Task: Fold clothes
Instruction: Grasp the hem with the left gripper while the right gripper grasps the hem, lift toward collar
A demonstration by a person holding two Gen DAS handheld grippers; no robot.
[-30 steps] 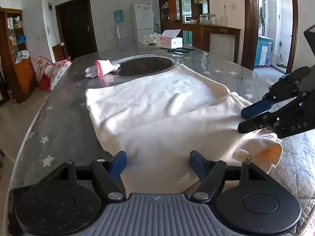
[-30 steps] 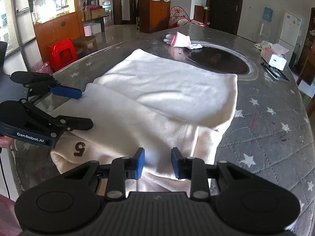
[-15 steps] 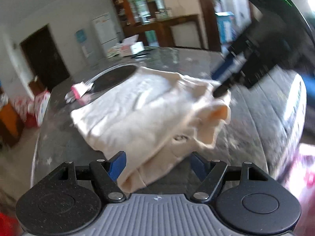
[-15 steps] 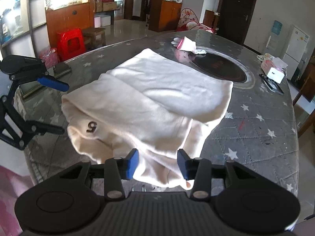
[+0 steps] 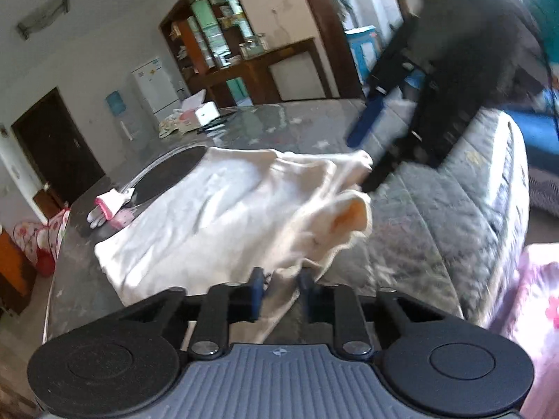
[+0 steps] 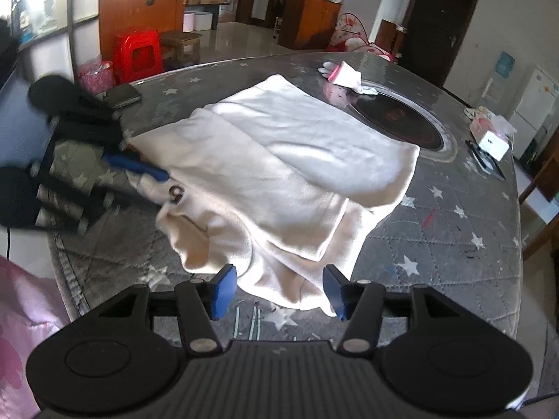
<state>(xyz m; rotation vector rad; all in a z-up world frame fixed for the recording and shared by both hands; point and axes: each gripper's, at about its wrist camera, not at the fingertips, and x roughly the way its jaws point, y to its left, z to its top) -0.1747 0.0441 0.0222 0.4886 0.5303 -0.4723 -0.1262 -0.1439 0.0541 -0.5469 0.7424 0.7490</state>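
A cream garment [image 5: 216, 216] lies folded on the grey star-print table [image 5: 436, 209]; its near end is bunched and lifted. My left gripper [image 5: 282, 288] is shut on that near edge. In the right wrist view it [image 6: 159, 188] pinches the cloth beside a dark number mark [image 6: 176, 192]. My right gripper [image 6: 279, 289] stands wide open, with the garment's [image 6: 297, 160] hanging corner between its fingers but not held. From the left wrist view, the right gripper [image 5: 365, 155] hovers at the garment's far corner.
A pink-and-white glove [image 6: 344, 73] lies beside a round black inset plate [image 6: 398, 118]. A tissue box [image 6: 492, 139] sits at the far right and a dark flat case [image 6: 122, 96] near the left edge. Pink clothing of a person [image 6: 21, 314] is close to the table rim.
The left gripper swung round and shut on the garment's near edge, bunching and lifting it. The right gripper's fingers spread wider and let go of the cloth.
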